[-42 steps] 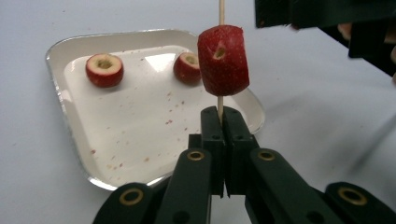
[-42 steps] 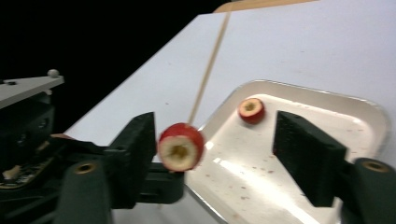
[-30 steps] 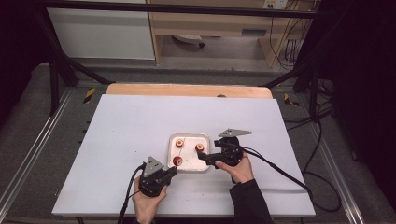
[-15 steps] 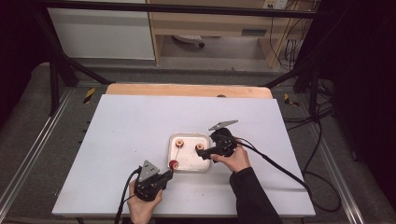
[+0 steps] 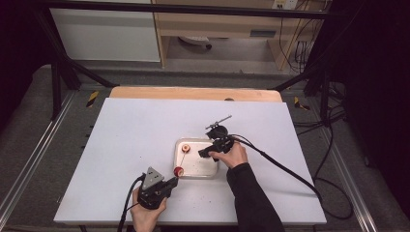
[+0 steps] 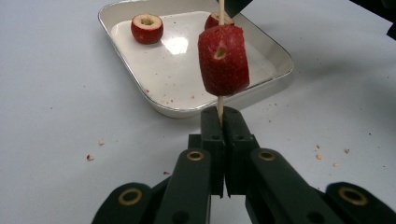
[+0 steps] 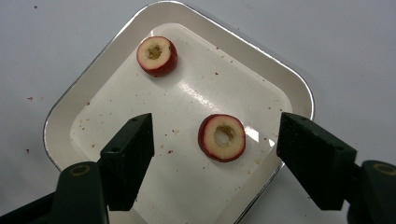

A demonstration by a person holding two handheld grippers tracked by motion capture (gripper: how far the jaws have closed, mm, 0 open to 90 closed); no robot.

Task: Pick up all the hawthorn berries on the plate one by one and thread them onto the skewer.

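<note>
My left gripper (image 6: 223, 114) is shut on a thin wooden skewer (image 6: 220, 105) that stands up from its jaws. A cored red fruit piece (image 6: 223, 59) is threaded on the skewer; in the high view this piece (image 5: 179, 170) hangs at the near edge of the white tray (image 5: 212, 170), ahead of the left gripper (image 5: 170, 182). My right gripper (image 7: 217, 133) is open over the tray (image 7: 289, 79). Its jaws have just been closing and straddle a cored fruit slice (image 7: 222, 136) without touching it. A second slice (image 7: 157, 55) lies farther off in the tray. The right gripper (image 5: 205, 152) is over the tray's right half.
The tray sits mid-table on a white tabletop (image 5: 135, 130), strewn with small crumbs (image 6: 91, 157) near the tray. A wooden board edge (image 5: 193, 93) runs along the table's far side. Cables (image 5: 290, 174) trail from the right gripper across the right of the table.
My right gripper has moved left over the tray and its jaws have narrowed around a slice. The left gripper with the skewer has hardly moved.
</note>
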